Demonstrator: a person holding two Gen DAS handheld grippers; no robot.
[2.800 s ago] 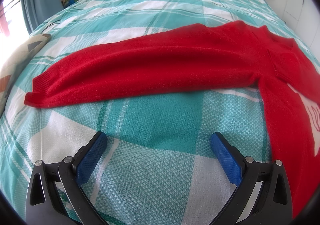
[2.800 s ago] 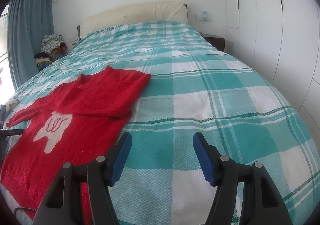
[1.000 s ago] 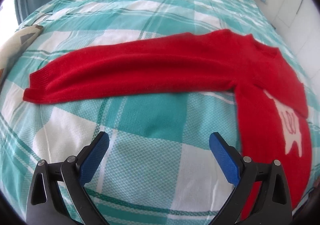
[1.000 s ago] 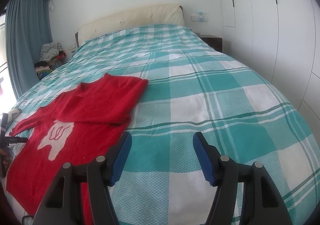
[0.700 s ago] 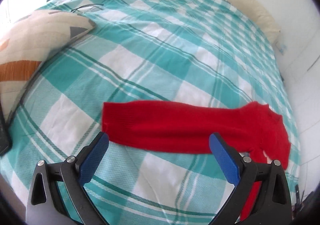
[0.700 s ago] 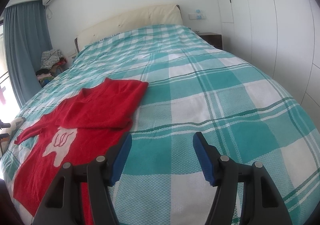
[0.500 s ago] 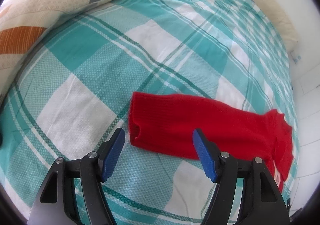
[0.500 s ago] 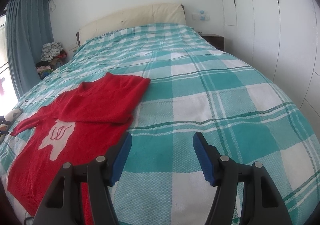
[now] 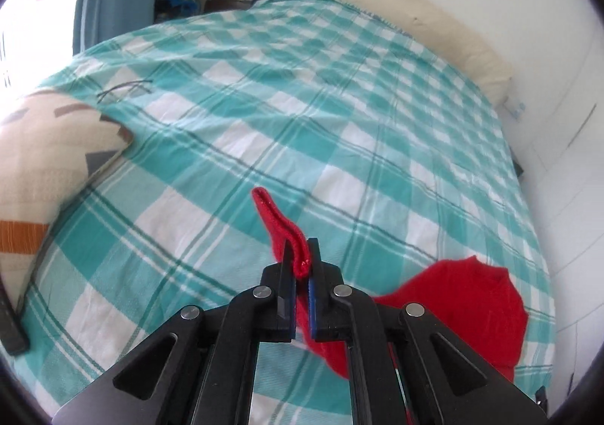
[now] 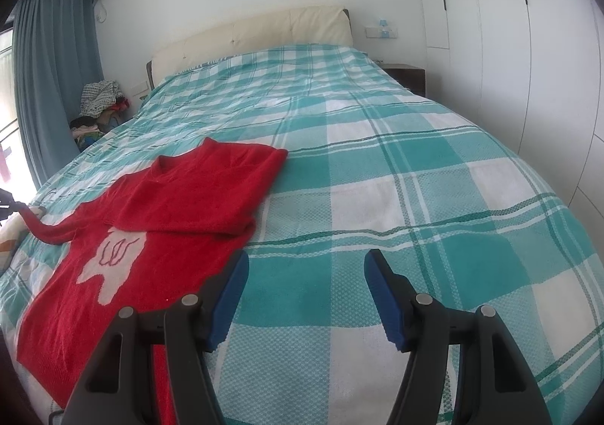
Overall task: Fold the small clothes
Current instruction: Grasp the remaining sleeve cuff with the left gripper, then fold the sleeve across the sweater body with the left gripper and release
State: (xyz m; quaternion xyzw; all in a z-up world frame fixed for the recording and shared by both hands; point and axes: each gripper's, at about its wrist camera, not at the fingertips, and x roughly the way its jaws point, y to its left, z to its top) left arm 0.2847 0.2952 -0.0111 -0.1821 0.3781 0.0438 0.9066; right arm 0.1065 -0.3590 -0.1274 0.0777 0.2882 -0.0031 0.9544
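sweater: a red knit sweater (image 10: 151, 221) lies face up on the left part of the bed (image 10: 434, 198), white motif showing, hem toward the near edge and collar toward the headboard (image 10: 256, 28); one sleeve is already folded across the chest
left gripper: the left gripper (image 9: 301, 266) has its jaws pressed together on the ribbed cuff (image 9: 281, 228) of the other sleeve, with a loop of cuff standing up past the tips
sleeve axis: the held sleeve (image 10: 53, 230) runs from the jaws back and right to the shoulder, its long axis across the sweater's width; in the right wrist view it rises off the bed toward the far left edge of the frame
key relation: the sweater body lies to the right of and below the left jaws, so the fold, as I judge it, carries the cuff rightward over the chest, on top of the sleeve already laid there
right gripper: the right gripper (image 10: 305, 293) hangs with jaws partly open and nothing between them, over bare bedspread just right of the sweater's near side
nearer hand: the left one has the sleeve; the right is beside the hem, well apart from the cuff
edges: a patterned pillow (image 9: 41, 160) sits left of the left jaws, and the bed's left edge is near
open room: wide bare bedspread lies to the right of the sweater and toward the headboard, so the sweep across looks unobstructed
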